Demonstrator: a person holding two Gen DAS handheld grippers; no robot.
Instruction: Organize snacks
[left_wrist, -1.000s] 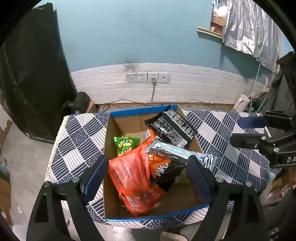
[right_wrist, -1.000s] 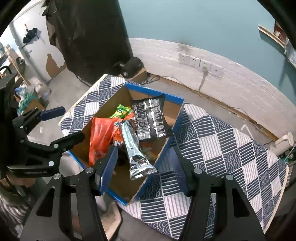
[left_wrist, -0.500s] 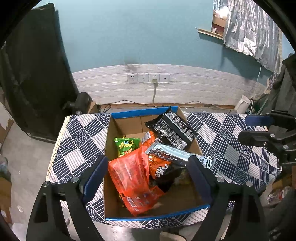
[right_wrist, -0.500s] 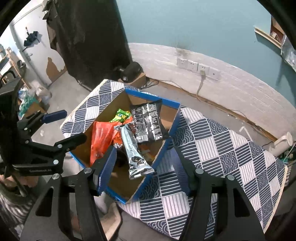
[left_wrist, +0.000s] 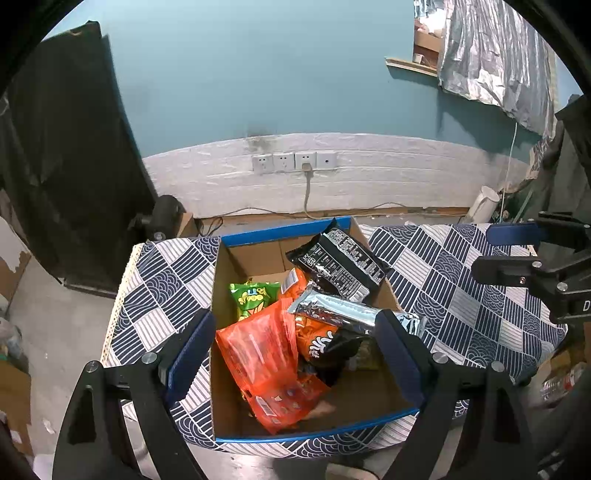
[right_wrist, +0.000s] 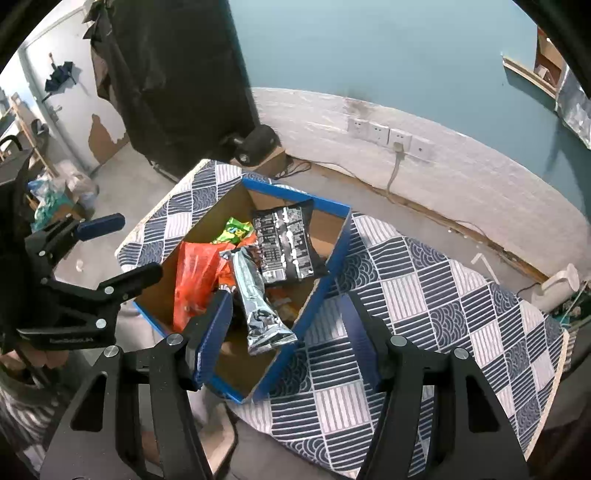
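A cardboard box with blue rim (left_wrist: 284, 230) (right_wrist: 334, 254) sits on the left part of a table with a blue-white patterned cloth (left_wrist: 443, 280) (right_wrist: 424, 295). It holds snack bags: a black bag (left_wrist: 338, 264) (right_wrist: 286, 243), a silver bag (left_wrist: 343, 312) (right_wrist: 255, 295), an orange-red bag (left_wrist: 262, 354) (right_wrist: 192, 277), an orange bag (left_wrist: 317, 338) and a green bag (left_wrist: 253, 297) (right_wrist: 236, 230). My left gripper (left_wrist: 295, 354) is open and empty above the box's near side. My right gripper (right_wrist: 288, 336) is open and empty over the box's right near edge. Each gripper shows in the other's view (right_wrist: 99, 251) (left_wrist: 517, 251).
A white-brick wall base with sockets (left_wrist: 293, 160) and a plugged cable lies behind the table. A black curtain (left_wrist: 55, 166) hangs at left. A white kettle (left_wrist: 484, 203) (right_wrist: 557, 288) stands on the floor at right. The cloth right of the box carries nothing.
Both grippers have drawn back and up a little from the box; the right gripper has shifted slightly to the right. The snacks have not moved.
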